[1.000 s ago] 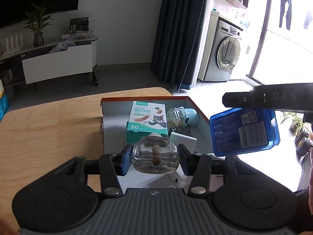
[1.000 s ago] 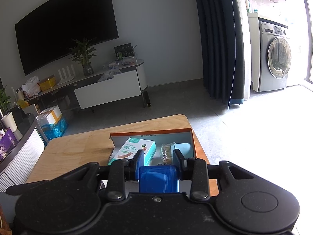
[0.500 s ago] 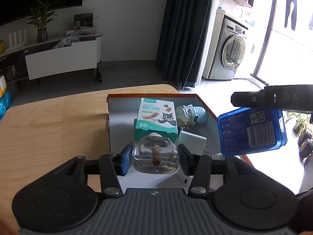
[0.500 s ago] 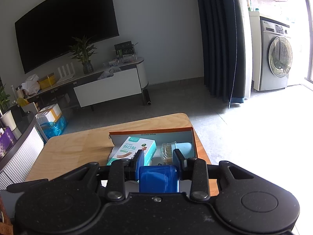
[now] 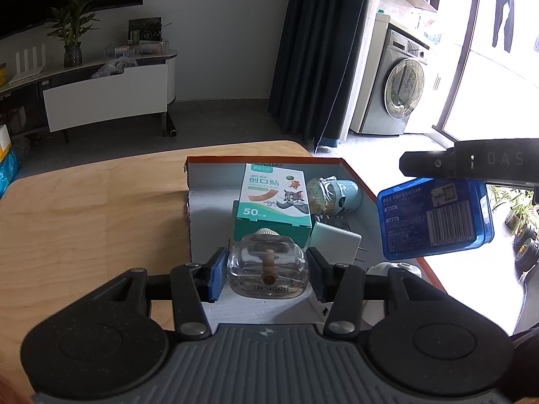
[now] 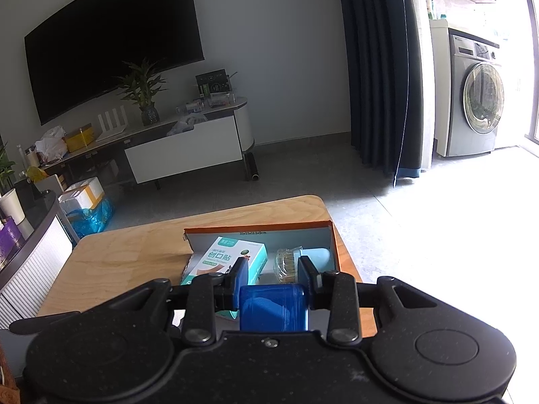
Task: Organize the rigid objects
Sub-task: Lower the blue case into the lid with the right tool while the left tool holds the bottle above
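My left gripper [image 5: 266, 274] clamps a clear glass bottle [image 5: 266, 271] above the near end of the orange-edged cardboard box [image 5: 262, 160] at the tabletop's right edge. My right gripper [image 6: 272, 277] grips a blue plastic case [image 6: 273, 308] over the box's right side, near the bandage carton [image 5: 273, 202]

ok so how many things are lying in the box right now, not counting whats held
4 that I can see in the box: the bandage box at the back, the blue toothpick jar beside it, a white charger, and a white round thing near the front. More may be hidden behind the grippers.
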The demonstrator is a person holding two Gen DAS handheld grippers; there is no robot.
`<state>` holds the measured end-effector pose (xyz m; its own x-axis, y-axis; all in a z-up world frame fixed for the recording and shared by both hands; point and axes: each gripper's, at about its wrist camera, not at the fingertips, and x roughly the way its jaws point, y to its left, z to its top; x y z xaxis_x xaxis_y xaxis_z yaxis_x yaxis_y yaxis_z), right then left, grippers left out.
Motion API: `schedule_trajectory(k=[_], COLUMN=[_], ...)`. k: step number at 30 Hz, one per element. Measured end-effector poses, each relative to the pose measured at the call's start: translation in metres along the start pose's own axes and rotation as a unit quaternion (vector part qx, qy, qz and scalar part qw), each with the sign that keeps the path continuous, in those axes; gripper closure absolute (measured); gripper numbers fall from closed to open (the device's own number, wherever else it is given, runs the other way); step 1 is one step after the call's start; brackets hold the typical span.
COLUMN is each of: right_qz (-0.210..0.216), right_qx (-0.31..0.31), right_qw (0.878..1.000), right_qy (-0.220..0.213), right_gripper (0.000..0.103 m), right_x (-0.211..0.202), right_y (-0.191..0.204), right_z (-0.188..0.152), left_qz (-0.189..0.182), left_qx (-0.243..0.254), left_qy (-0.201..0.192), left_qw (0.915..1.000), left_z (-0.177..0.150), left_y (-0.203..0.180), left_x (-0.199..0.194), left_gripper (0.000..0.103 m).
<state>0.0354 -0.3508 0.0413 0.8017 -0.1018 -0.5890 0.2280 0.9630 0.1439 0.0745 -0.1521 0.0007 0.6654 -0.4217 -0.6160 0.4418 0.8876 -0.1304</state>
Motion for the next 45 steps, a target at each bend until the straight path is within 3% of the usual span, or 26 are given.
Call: schedule_trajectory(k=[38, 39, 40, 41, 45], right_qz=[-0.023, -0.023, -0.023, -0.024, -0.014], right_qx=[-0.02, -0.025, -0.029, -0.03, -0.006], right_qw=[1.0, 0.999, 0.999, 0.999, 1.0], right_qy=[-0.002, -0.005, -0.006, -0.002, -0.001], right_gripper=[0.062, 0.061, 0.053, 0.038, 0.037], right_x=[0.035, 0.036, 0.039, 0.04, 0.037], right_y=[-0.002, -0.001, -0.001, -0.001, -0.009], right_z=[0.012, 0.013, 0.013, 0.013, 0.011], left_qz=[0.003, 0.003, 0.003, 0.003, 0.001], left_qx=[-0.008, -0.009, -0.009, -0.009, -0.01], left_qy=[0.01, 0.01, 0.01, 0.01, 0.011], left_qw=[0.9999, 0.9999, 0.9999, 0.9999, 0.9999], left_z=[0.001, 0.001, 0.001, 0.001, 0.001], left_y=[0.011, 0.011, 0.011, 0.012, 0.013], left_x=[0.01, 0.011, 0.01, 0.01, 0.009], left_gripper=[0.054, 0.054, 0.054, 0.054, 0.054])
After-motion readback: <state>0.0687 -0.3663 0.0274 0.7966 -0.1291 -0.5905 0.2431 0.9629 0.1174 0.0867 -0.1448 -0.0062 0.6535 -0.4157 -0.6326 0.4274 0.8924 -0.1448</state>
